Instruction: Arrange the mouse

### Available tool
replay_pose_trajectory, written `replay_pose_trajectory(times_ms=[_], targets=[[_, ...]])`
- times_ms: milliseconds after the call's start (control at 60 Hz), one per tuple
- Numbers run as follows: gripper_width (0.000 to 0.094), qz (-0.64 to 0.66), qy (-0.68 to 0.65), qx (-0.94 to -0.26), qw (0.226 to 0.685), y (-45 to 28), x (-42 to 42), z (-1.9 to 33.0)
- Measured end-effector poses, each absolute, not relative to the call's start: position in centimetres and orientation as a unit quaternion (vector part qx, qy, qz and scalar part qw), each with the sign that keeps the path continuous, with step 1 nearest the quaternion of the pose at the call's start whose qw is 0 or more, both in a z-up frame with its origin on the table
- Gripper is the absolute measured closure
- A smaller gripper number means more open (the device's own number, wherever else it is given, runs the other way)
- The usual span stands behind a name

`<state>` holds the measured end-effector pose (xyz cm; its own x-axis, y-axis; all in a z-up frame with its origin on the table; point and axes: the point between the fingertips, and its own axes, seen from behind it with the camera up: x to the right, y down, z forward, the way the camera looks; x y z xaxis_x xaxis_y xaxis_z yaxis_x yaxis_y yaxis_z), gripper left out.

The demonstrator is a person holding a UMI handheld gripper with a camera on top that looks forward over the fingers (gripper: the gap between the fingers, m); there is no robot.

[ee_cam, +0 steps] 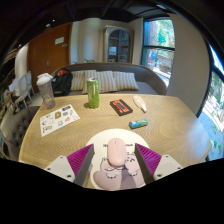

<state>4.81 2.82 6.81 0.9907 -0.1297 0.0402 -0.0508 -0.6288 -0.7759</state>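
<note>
A pale pink mouse [117, 151] lies on a round white mouse mat [100, 137] with a pink cat-shaped wrist rest [116, 173], at the near edge of a round wooden table [170, 125]. My gripper [114, 158] is open. The mouse stands between the fingers with a gap at each side. The left pad [80, 158] and the right pad [147, 157] flank the mat. The mouse rests on the mat on its own.
Beyond the mat stand a green can [92, 92], a clear lidded cup [45, 90], a printed card [59, 119], a black-and-orange box [121, 106], a white pen [140, 103] and a small teal item [138, 124]. A sofa [110, 78] lies behind the table.
</note>
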Motion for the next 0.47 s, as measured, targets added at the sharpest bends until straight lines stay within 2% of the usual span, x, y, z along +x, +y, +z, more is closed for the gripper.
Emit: replay_pose_trajectory(times_ms=[183, 467], targets=[[0.0093, -0.046, 0.088, -0.898, 0.429, -5.1, -0.1, 10.9], [0.0085, -0.035, 0.142, -0.906, 0.398, -15.7, -5.7, 10.5]])
